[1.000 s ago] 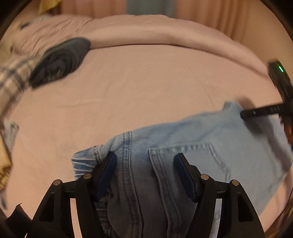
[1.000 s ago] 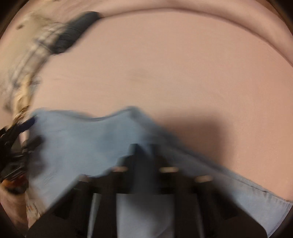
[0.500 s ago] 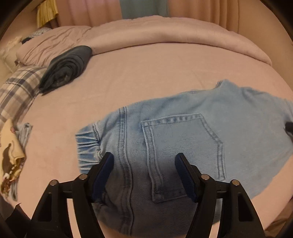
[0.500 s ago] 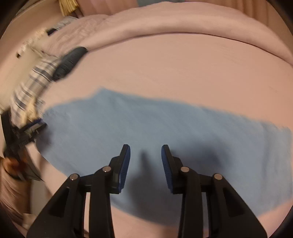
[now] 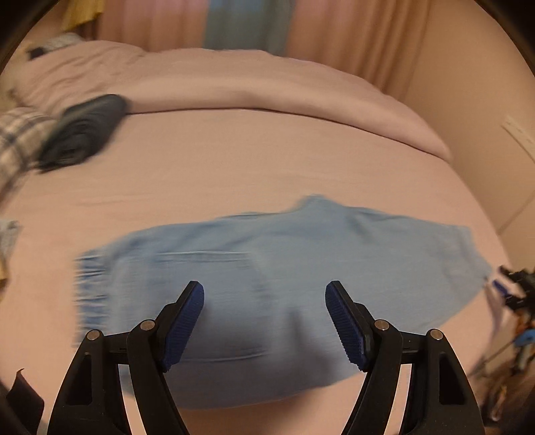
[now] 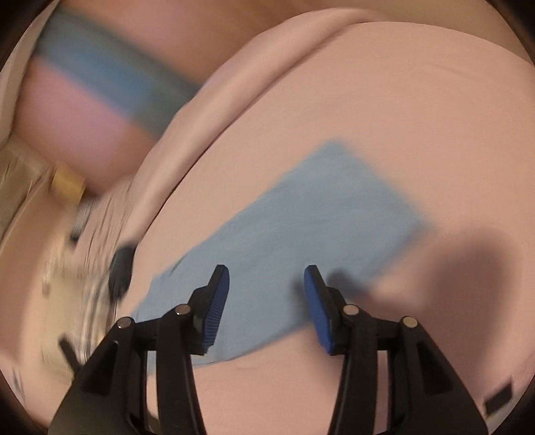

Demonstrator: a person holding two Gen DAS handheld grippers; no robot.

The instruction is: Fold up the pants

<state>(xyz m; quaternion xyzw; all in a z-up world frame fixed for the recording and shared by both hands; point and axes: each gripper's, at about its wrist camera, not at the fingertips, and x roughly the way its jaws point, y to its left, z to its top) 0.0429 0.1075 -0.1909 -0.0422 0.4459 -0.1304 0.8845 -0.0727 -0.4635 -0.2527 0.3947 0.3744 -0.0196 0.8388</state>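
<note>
Light blue denim pants (image 5: 284, 267) lie flat and folded on the pink bed sheet (image 5: 234, 160), waistband to the left, back pocket up. My left gripper (image 5: 264, 304) is open and empty, raised above the pants' near edge. In the right wrist view the pants (image 6: 294, 234) appear as a blurred blue slab lying diagonally. My right gripper (image 6: 266, 287) is open and empty, above their near part. The right gripper's body also shows at the right edge of the left wrist view (image 5: 515, 291).
A dark folded garment (image 5: 80, 134) and a plaid cloth (image 5: 16, 140) lie at the bed's far left. A rolled pink duvet (image 5: 267, 87) runs along the back. Curtains (image 5: 247, 23) hang behind. A wall stands to the right.
Both grippers have pulled back and up from the pants. The right gripper, shut a second ago, has let go, opened wider and swung, tilting its view. The pants now lie flat.
</note>
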